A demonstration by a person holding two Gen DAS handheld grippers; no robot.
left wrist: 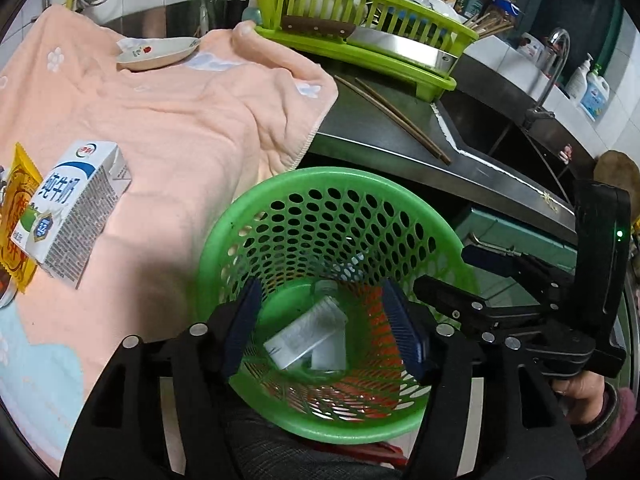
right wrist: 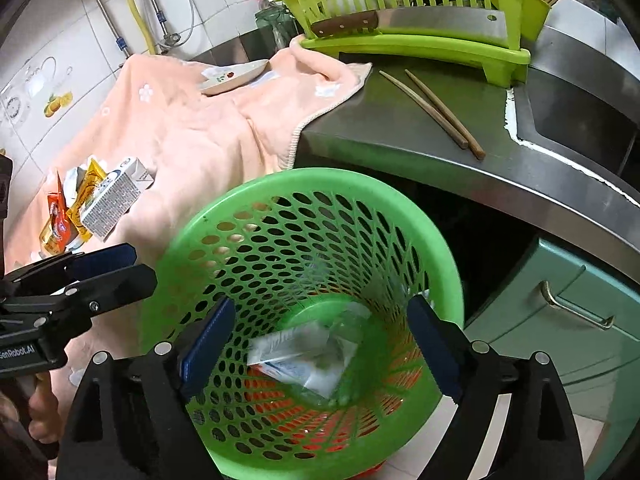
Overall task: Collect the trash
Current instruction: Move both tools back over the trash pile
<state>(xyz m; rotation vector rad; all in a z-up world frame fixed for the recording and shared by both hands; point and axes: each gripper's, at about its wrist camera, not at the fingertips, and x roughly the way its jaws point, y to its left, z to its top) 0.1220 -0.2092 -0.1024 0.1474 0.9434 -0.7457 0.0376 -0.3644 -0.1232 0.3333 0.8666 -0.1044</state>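
A green perforated waste basket [left wrist: 224, 240] [right wrist: 180, 232] stands below the counter edge, with a white carton [left wrist: 306, 336] [right wrist: 296, 354] lying at its bottom. My left gripper [left wrist: 320, 334] is open and empty above the basket mouth. My right gripper [right wrist: 320, 350] is open and empty above the same basket. The right gripper also shows at the right of the left wrist view [left wrist: 492, 280]; the left gripper shows at the left of the right wrist view [right wrist: 104, 268]. A white-and-blue milk carton [left wrist: 76, 204] [right wrist: 116, 196] and yellow and red snack wrappers [left wrist: 18, 216] [right wrist: 60, 220] lie on a peach towel [left wrist: 180, 120] [right wrist: 192, 132].
A small dish [left wrist: 158, 53] [right wrist: 234, 76] sits on the towel's far side. Two chopsticks [left wrist: 400, 118] [right wrist: 436, 112] lie on the steel counter [left wrist: 360, 132] [right wrist: 400, 128]. A lime dish rack [left wrist: 360, 28] [right wrist: 420, 20] holds a cleaver. A sink [right wrist: 580, 120] is at right, a teal cabinet [right wrist: 580, 320] below.
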